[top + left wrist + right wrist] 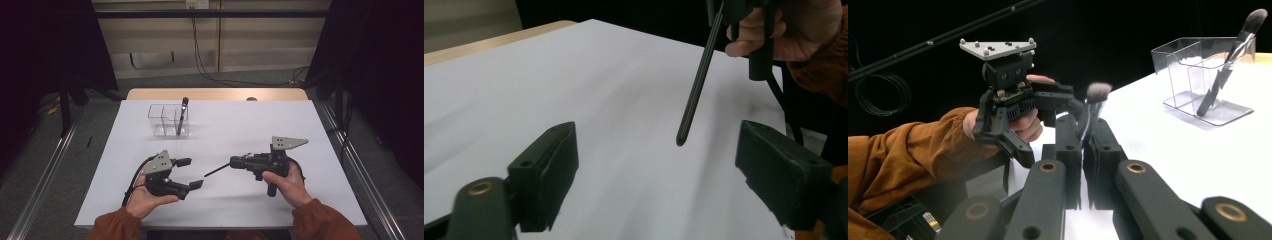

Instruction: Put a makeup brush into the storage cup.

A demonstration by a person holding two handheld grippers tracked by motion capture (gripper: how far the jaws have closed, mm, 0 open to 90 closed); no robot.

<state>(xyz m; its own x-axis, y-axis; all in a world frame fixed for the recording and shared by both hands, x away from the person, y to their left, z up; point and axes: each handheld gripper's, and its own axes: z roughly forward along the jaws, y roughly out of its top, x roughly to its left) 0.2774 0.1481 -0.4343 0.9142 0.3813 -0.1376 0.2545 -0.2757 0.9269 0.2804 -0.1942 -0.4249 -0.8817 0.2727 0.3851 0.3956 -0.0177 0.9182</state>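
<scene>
Left gripper (187,174): fingers wide, empty, low over white tabletop (225,125). Clear organizer (168,120), far left: one brush (181,116) upright inside. Right gripper (231,162): fingers clamped on second brush (1092,107), handle toward left gripper. Best kept level, handed across slowly. Bristle end blurred; grip depth probably shallow.

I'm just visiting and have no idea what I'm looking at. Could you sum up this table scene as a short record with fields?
Surface: white table
Left gripper: open, holding nothing, in the person's left hand
Right gripper: shut on a makeup brush, gripped near its bristle end
Brush handle: sticks out toward the left gripper, above the table
Container: clear organizer at the far left part of the table
In the container: a second brush, leaning, bristles up
</scene>
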